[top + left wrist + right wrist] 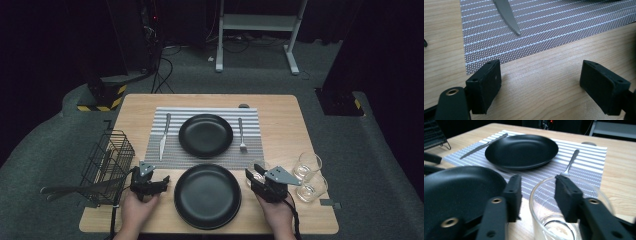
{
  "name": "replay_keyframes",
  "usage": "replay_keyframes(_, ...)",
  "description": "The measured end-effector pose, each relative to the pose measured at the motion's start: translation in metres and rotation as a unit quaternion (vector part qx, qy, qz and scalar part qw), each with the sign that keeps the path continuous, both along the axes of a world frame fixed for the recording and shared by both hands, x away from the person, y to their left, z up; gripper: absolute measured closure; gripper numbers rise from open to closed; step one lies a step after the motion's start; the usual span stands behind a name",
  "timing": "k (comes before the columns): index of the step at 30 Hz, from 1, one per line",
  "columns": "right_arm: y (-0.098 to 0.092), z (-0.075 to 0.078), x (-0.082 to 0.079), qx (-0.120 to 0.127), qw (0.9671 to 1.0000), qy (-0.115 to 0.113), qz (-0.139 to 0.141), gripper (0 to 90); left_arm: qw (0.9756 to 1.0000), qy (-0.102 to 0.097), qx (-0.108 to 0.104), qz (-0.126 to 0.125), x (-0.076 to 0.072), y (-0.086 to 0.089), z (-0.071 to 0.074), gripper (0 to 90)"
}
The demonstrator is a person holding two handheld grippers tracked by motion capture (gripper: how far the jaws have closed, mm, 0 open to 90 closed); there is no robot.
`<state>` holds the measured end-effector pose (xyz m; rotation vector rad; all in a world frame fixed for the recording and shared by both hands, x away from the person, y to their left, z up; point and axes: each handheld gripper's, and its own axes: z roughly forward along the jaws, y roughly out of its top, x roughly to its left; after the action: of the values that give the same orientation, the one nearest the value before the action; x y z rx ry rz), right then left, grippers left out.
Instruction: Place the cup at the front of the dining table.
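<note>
While the right gripper [537, 192] straddles the glass [554, 220] rim with jaws parted, pads off it, at the near plate's [207, 196] three o'clock, the left gripper [540, 85] rests spread over bare worktop [544, 75].

On the wooden bench [280, 107], the right tongs [254, 175] straddle a clear drinking glass [257, 169] beside the near round black plate [207, 196].

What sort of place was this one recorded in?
Probably a lab or studio set up as a dining table: a wooden table on grey carpet, dark surroundings, cables and an equipment stand behind, with a placemat laid for a meal.
</note>
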<state>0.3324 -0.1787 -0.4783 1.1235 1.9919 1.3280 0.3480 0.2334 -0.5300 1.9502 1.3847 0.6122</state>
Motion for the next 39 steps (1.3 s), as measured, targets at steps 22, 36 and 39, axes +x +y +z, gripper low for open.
replay_keyframes(22, -0.02, 0.007, 0.007, 0.012, 0.9997, -0.007, -0.018, 10.4, 1.0, 0.0, 0.0, 0.0, 0.0, 0.0, 0.0, 17.9)
replay_keyframes(36, -0.02, 0.0, 0.008, 0.003, 0.9997, -0.009, -0.023, 9.4, 1.0, -0.001, 0.0, 0.0, 0.0, 0.0, 0.0, 18.0)
replay_keyframes(39, -0.02, -0.003, 0.008, 0.002, 0.9997, -0.007, -0.024, 9.4, 1.0, -0.001, 0.0, 0.0, 0.0, 0.0, 0.0, 18.0)
